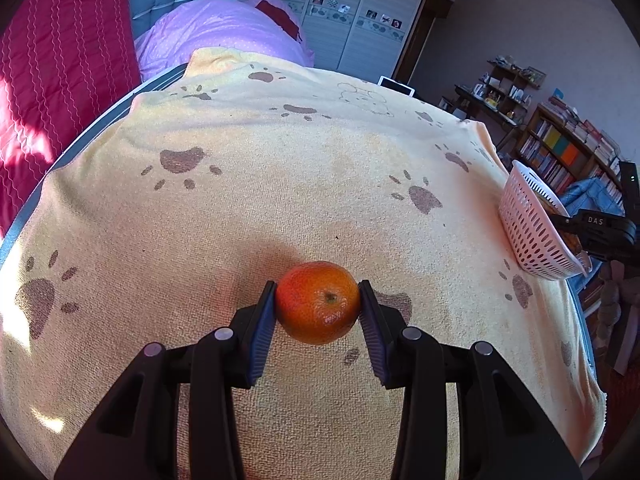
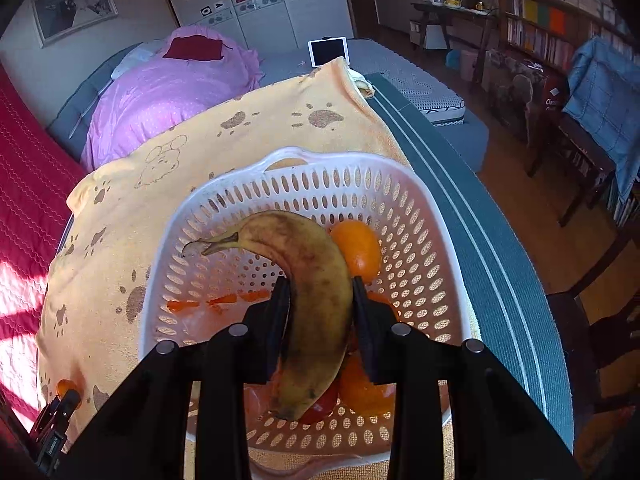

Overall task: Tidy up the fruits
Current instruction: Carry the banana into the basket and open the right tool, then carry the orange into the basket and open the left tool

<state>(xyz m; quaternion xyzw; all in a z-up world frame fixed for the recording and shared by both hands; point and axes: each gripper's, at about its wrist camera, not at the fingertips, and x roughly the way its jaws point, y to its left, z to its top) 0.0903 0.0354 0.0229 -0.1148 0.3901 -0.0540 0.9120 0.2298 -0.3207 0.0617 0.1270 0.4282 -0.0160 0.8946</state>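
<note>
An orange tangerine (image 1: 318,302) sits between the pads of my left gripper (image 1: 319,300), which is shut on it just over the yellow paw-print towel (image 1: 280,184). My right gripper (image 2: 320,300) is shut on a brown-spotted banana (image 2: 312,280), held over the white perforated basket (image 2: 416,216). Inside the basket lie oranges (image 2: 358,250) and a red fruit (image 2: 324,404), partly hidden by the banana. In the left wrist view the basket (image 1: 532,232) stands at the towel's right edge, with the right gripper's black body (image 1: 604,228) above it. The left gripper with its tangerine (image 2: 64,388) shows at the lower left of the right wrist view.
The towel covers a table with a grey striped edge (image 2: 460,200). Behind it are a bed with a purple quilt (image 2: 168,88), a red quilted cover (image 1: 60,60), a white tablet (image 2: 328,51), wardrobe doors and bookshelves (image 1: 560,152). Dark wooden chairs (image 2: 584,160) stand at the right.
</note>
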